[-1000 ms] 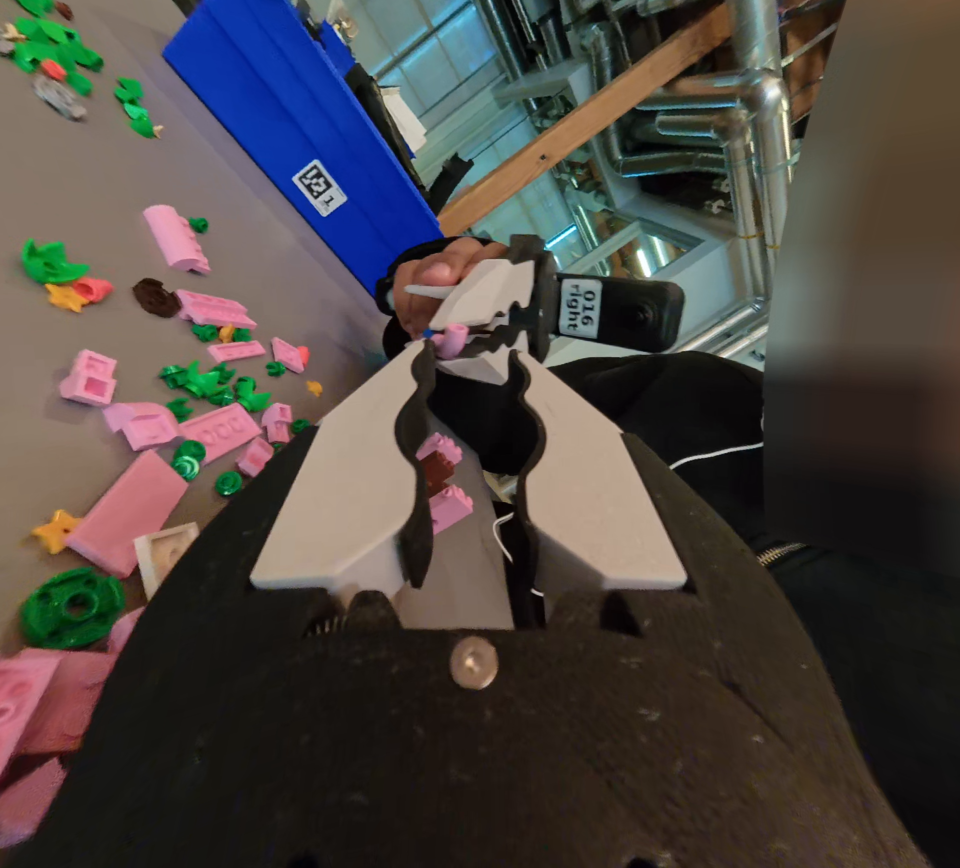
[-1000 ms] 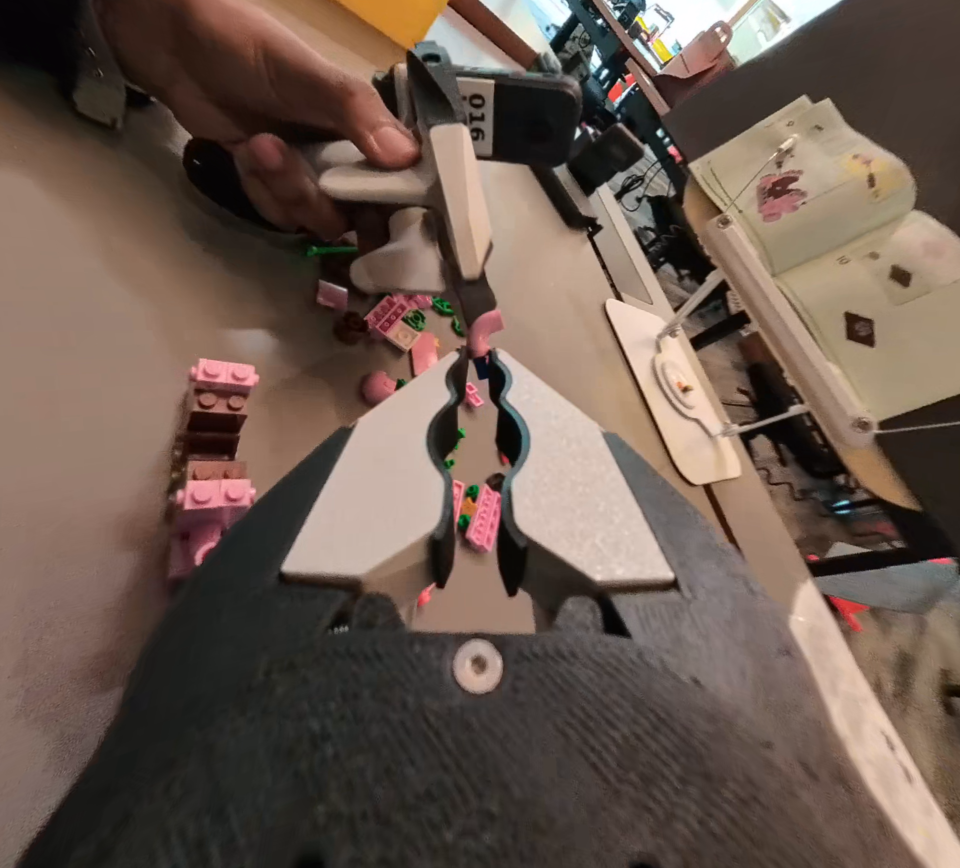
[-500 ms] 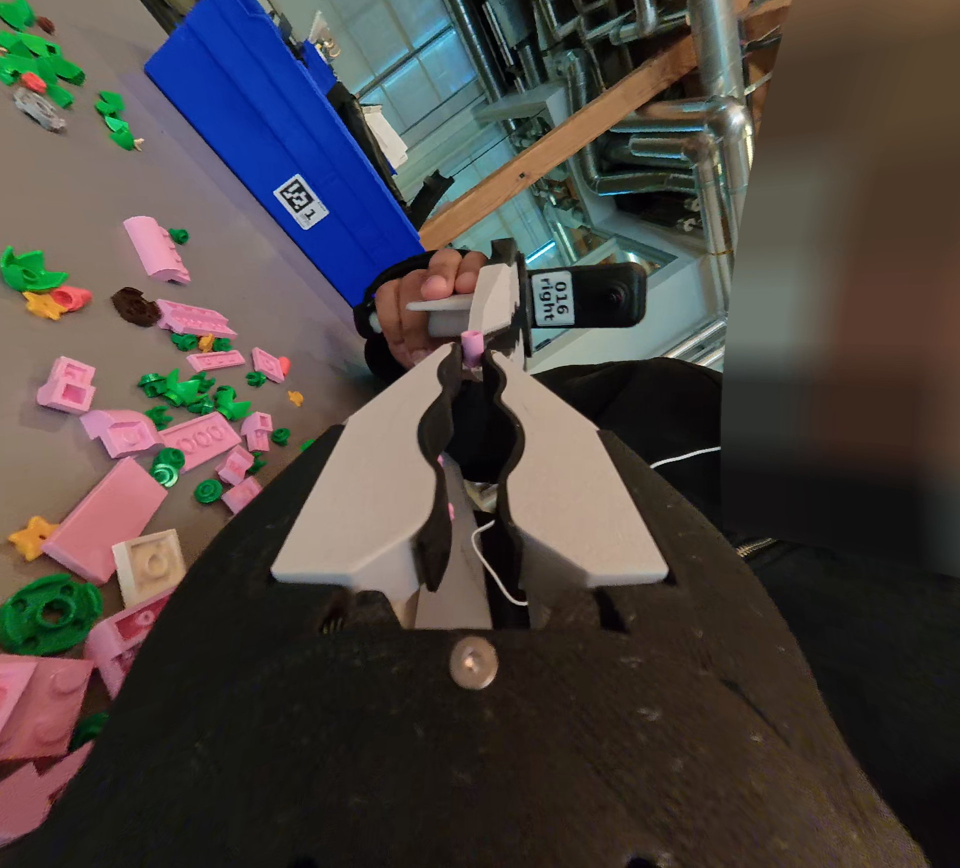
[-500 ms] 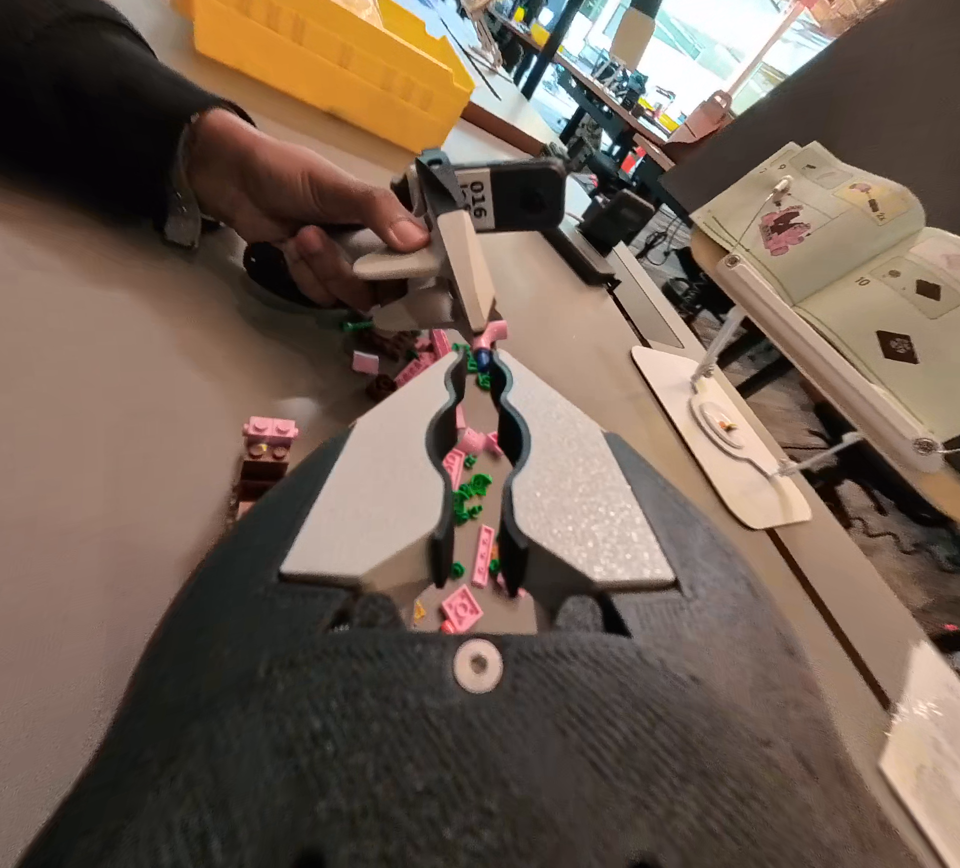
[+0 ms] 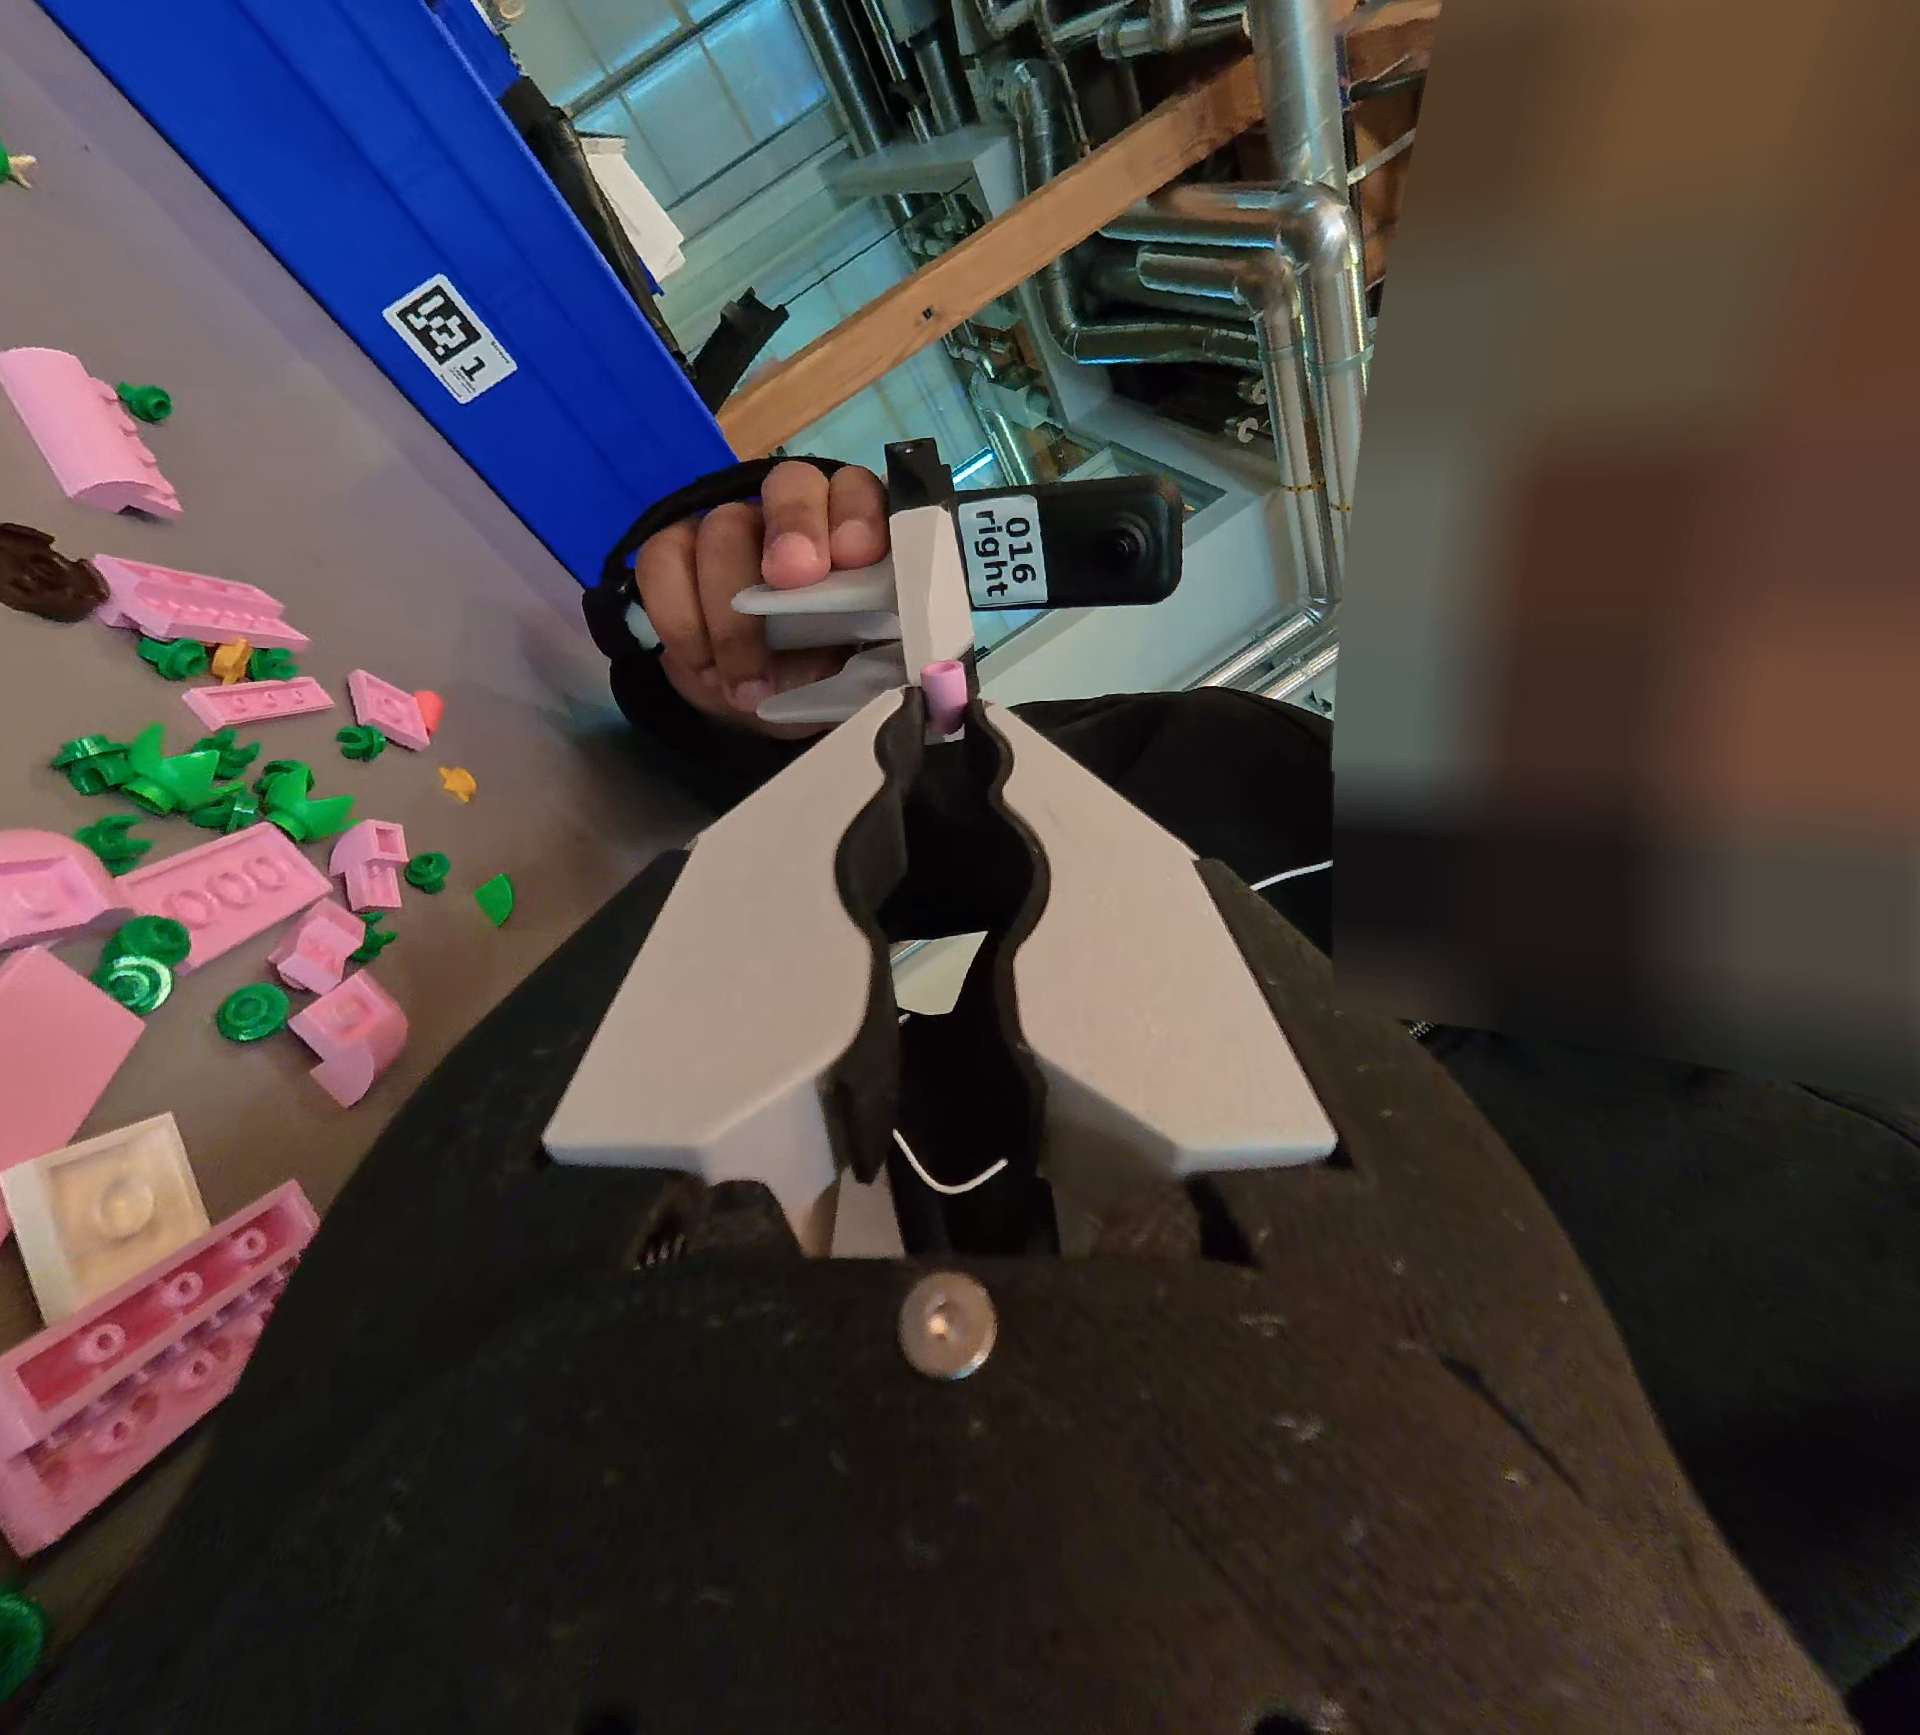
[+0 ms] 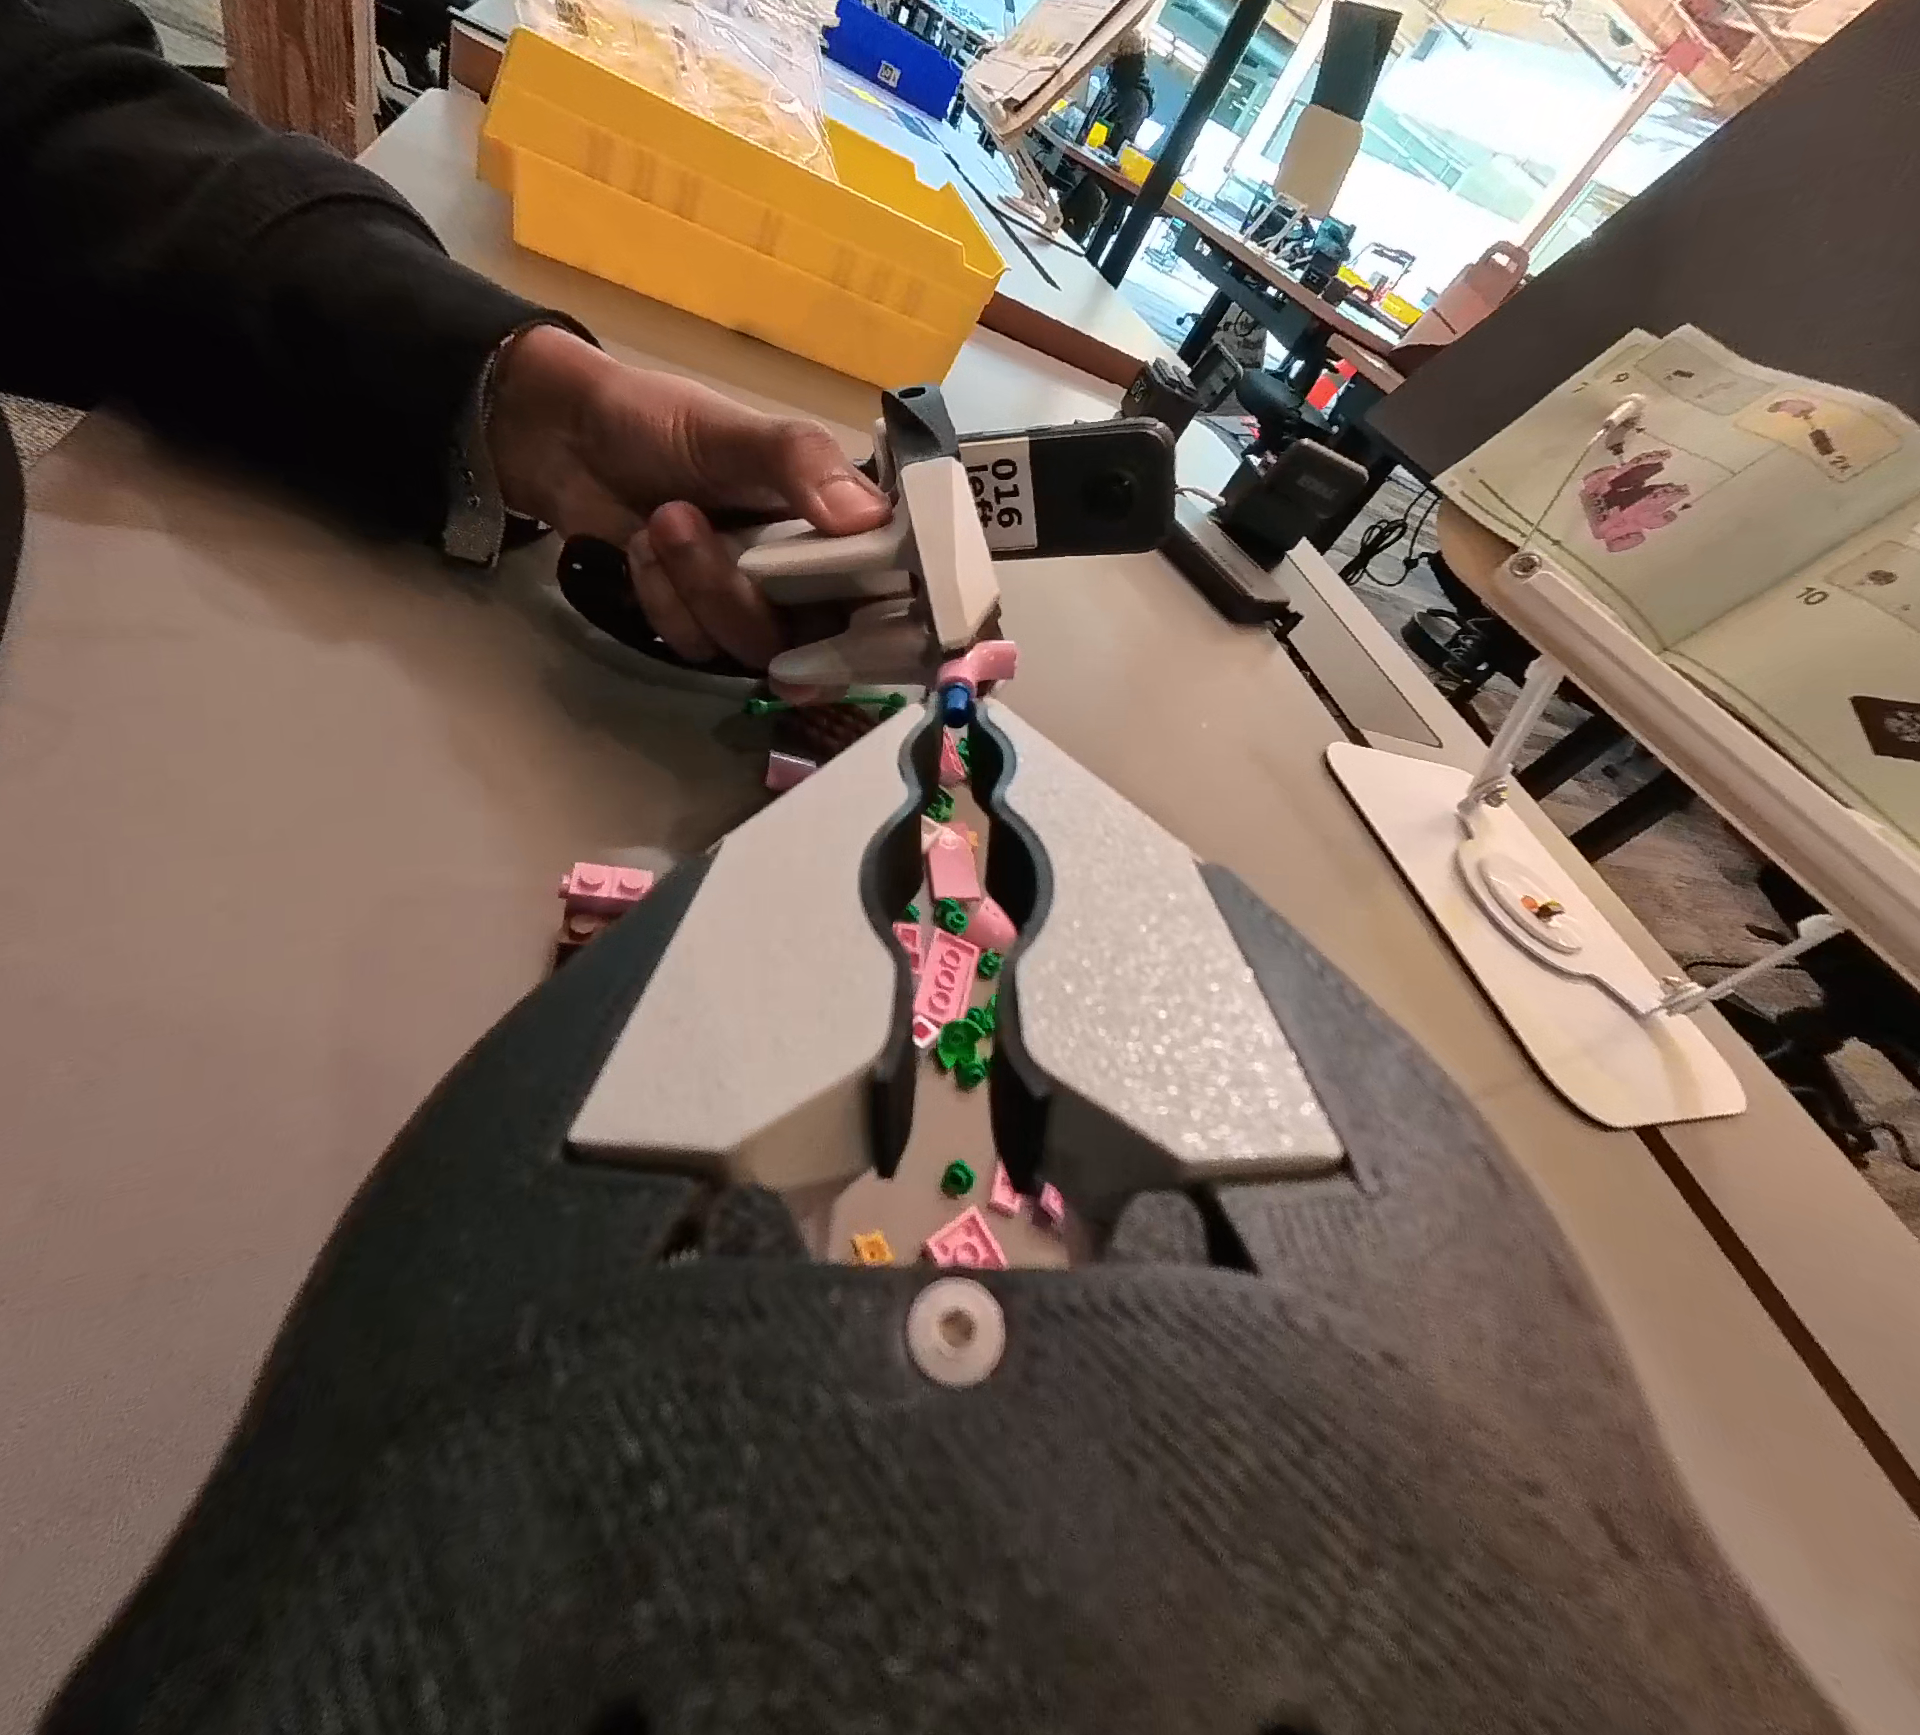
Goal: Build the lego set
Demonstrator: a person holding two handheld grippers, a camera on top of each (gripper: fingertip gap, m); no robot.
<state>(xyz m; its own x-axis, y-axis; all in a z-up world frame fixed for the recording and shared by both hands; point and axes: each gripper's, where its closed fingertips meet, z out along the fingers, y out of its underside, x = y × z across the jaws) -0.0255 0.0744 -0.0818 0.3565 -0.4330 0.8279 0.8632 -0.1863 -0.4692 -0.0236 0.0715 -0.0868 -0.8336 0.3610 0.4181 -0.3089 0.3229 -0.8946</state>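
My left gripper is shut on a small pink curved Lego piece, held in the air above the table. My right gripper is shut on a tiny blue pin. The two grippers meet tip to tip. In the right wrist view the blue pin touches the end of the pink piece, which sits under the left gripper's fingers. A hand holds the right gripper's fingers just beyond the pink piece.
Loose pink and green Lego pieces lie on the grey table to the left, below a blue bin. A pink and brown partial build stands on the table. A yellow bin is behind. An instruction booklet rests on a stand at right. Less than 4 cm separates the two grippers' tips.
Both grippers have risen away from the table, staying tip to tip. My left jaws have narrowed onto the pink piece. The loose pieces now lie farther below.
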